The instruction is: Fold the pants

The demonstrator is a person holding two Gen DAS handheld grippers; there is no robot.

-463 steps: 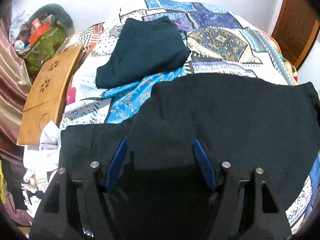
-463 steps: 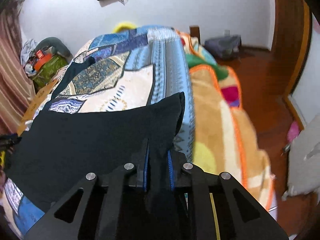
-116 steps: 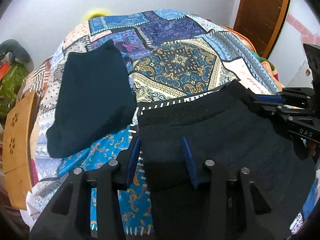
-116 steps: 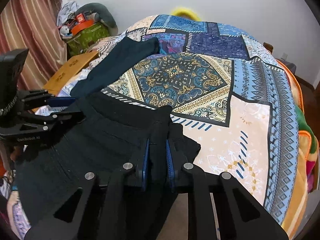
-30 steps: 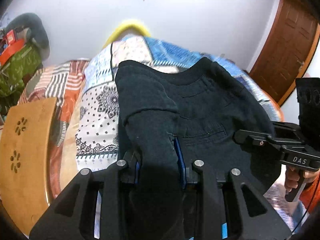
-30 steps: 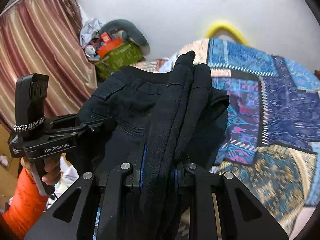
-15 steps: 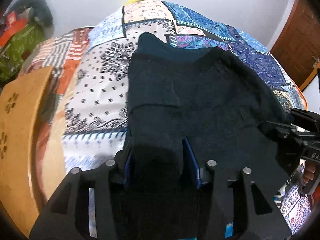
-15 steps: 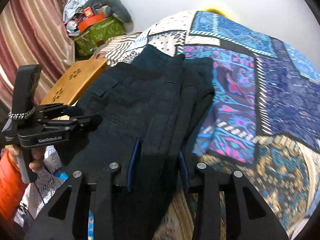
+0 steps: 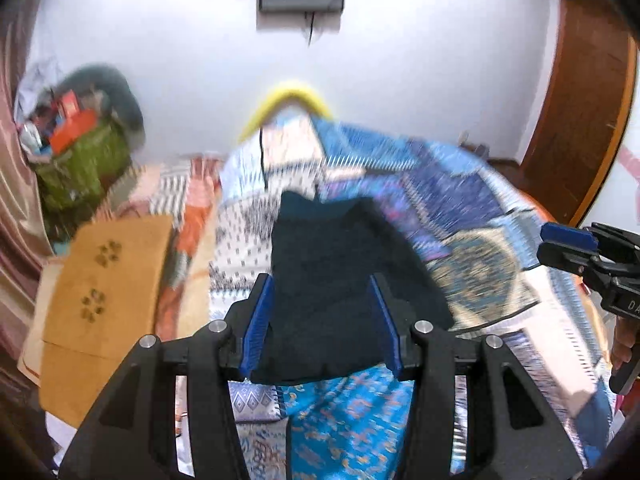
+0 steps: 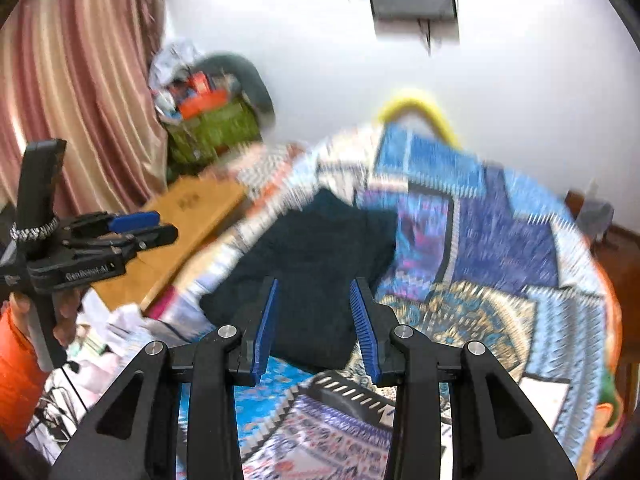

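The folded black pants (image 9: pixel 336 276) lie on the patterned bedspread (image 9: pixel 472 240), stacked on another dark folded garment whose teal edge (image 9: pixel 298 202) shows at the far end. They also show in the right wrist view (image 10: pixel 316 264). My left gripper (image 9: pixel 322 320) is open and empty, held back above the pants' near edge. My right gripper (image 10: pixel 314 320) is open and empty, also above the near edge. Each gripper appears in the other's view, the right one (image 9: pixel 576 248) and the left one (image 10: pixel 120 232). Both views are motion-blurred.
A wooden lap table (image 9: pixel 100 292) lies at the bed's left edge. A green bag of clutter (image 9: pixel 76 160) sits by the wall with a curtain (image 10: pixel 72 92) beside it. A brown door (image 9: pixel 580 92) stands to the right.
Both grippers have opened and let go of the pants, which now rest on the other folded garment. Both grippers have pulled back and tilted up.
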